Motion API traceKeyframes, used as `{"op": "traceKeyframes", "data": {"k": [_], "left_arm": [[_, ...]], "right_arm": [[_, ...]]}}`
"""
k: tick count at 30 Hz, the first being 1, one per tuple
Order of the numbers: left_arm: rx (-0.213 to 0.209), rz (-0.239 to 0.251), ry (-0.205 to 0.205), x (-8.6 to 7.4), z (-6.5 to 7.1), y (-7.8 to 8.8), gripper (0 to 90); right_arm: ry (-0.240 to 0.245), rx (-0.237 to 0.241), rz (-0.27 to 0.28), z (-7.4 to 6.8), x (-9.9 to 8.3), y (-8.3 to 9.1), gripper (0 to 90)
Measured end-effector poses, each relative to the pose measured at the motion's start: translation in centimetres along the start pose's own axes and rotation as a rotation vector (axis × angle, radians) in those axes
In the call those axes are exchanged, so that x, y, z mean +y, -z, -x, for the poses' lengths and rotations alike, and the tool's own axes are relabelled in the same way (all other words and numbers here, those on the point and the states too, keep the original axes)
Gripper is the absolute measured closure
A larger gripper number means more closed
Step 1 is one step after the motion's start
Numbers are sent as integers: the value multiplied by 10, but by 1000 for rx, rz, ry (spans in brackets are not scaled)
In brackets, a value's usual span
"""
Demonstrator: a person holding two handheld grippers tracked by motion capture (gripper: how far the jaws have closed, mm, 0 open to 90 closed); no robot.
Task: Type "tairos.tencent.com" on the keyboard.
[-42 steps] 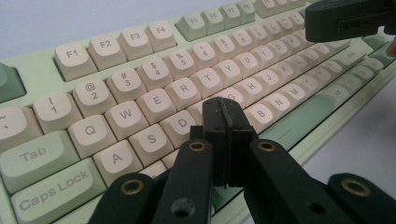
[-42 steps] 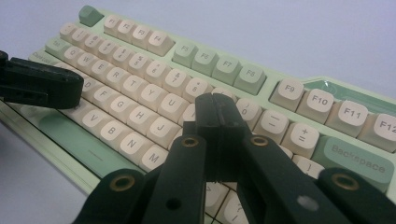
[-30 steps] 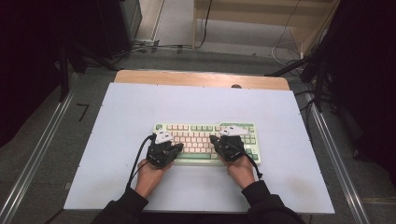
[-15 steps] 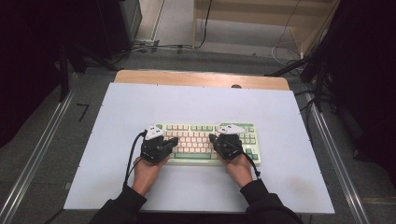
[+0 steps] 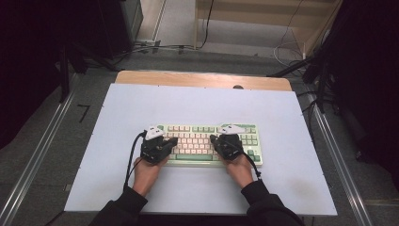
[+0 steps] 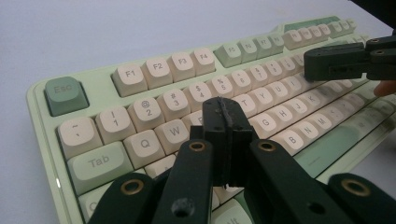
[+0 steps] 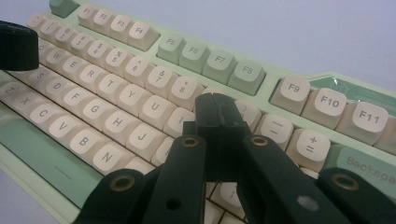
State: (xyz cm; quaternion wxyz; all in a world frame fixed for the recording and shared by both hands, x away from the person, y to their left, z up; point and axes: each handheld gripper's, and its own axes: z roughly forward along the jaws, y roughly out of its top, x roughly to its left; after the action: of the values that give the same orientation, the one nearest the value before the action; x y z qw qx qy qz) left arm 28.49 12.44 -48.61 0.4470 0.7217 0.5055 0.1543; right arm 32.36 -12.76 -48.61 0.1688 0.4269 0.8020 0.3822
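A pale green mechanical keyboard [image 5: 207, 143] with cream letter keys and darker green Esc, Tab, function and space-bar keys lies flat on the white table top, its long side across the table and its space bar towards the person. It sits slightly right of the table's middle, nearer the person's edge. Its keycaps look whole and evenly seated.

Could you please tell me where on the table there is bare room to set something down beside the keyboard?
The white table top is bare between the keyboard and the wooden far edge, and on both flanks. It is crowded at the near side, where the left gripper and right gripper sit.
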Motion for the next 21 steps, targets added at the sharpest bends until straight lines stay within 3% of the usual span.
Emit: {"op": "traceKeyframes", "data": {"k": [9, 21], "left_arm": [[-1, -2, -1, 0, 1, 0, 900], [0, 2, 3, 0, -1, 0, 900]], "right_arm": [[9, 3, -33, -2, 0, -3, 874], [11, 23, 13, -6, 5, 9, 874]]}}
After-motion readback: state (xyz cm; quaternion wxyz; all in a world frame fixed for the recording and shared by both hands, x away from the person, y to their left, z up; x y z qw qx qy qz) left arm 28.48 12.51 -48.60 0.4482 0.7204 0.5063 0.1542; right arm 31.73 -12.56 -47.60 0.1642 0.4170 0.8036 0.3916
